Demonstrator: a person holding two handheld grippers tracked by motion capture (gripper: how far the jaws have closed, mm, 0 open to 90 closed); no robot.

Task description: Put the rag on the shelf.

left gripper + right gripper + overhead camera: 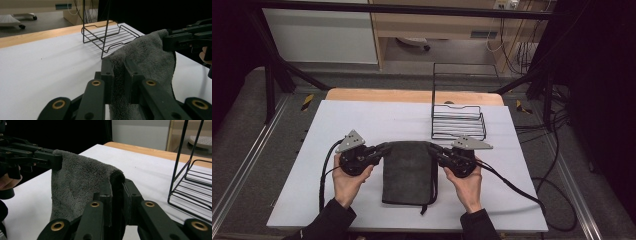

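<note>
A dark grey towel hangs folded over the white table, its top edge lifted between the two grippers. My left gripper is shut on the towel's top left corner. On the other side, my right gripper is shut on the top right corner. The towel stretches between them and its lower end rests on the table near the front edge. In the left gripper view the right gripper shows at the towel's far corner. The left gripper shows in the right gripper view.
A black wire rack with a tall back frame stands on the table just behind the right gripper. The white table has a wooden strip along its far edge. Cables trail off to the right.
</note>
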